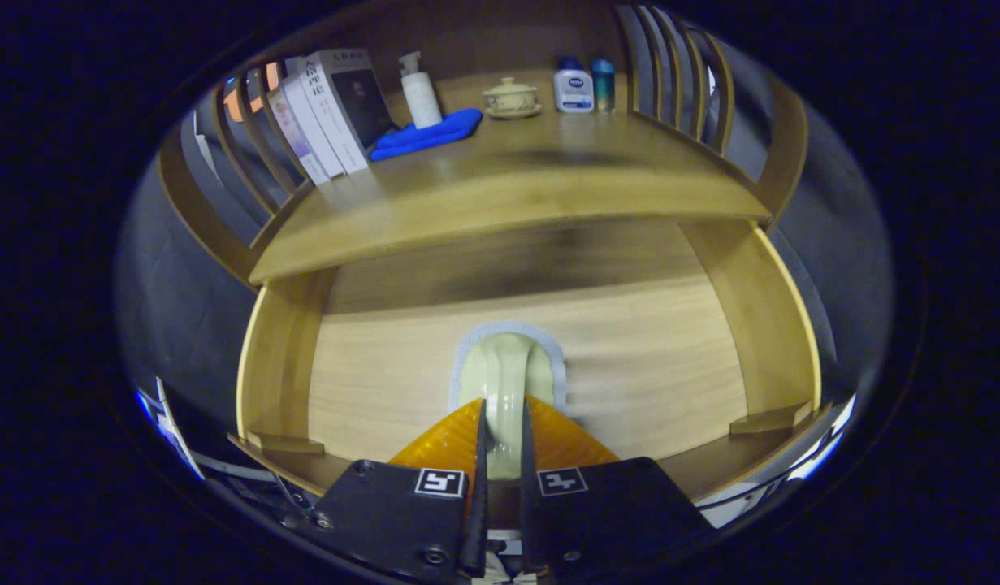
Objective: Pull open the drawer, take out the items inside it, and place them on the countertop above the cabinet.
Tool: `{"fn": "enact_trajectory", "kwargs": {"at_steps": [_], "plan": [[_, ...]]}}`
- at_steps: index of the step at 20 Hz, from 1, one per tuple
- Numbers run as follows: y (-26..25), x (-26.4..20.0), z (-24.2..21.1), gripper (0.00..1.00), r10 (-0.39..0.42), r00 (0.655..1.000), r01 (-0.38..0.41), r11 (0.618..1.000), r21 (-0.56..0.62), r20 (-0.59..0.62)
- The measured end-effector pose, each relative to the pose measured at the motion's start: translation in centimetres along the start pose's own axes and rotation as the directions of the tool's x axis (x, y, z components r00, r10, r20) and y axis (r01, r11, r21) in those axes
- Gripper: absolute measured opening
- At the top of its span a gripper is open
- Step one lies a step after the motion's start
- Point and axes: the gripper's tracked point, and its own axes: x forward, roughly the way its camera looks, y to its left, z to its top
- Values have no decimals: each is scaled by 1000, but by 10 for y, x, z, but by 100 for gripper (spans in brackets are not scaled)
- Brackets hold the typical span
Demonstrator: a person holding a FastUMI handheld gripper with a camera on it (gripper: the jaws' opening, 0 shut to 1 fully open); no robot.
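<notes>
So the wooden cabinet's top surface [516, 183] has a row of books [329, 110] leaning by the left slatted rail, a white pump bottle [420, 91], a blue cloth [426, 134], a lidded teacup on a saucer [510, 97], plus two small bottles [582, 85] at the back. Below it sits the drawer front [629, 366] with its pale green handle [506, 382]. My fingers [500, 443] are nearly closed, squeezing that handle from both sides.

The wooden drawer [629, 382] front stands upright, its pale green handle [504, 382] clamped between the tongs [500, 422].
</notes>
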Motion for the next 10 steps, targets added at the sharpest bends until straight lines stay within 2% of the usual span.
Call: {"fn": "enact_trajectory", "kwargs": {"at_steps": [5, 10], "plan": [[10, -35, 35, 20, 36, 994, -33, 999, -24, 105], [22, -65, 77, 20, 64, 966, -49, 997, -62, 252]]}}
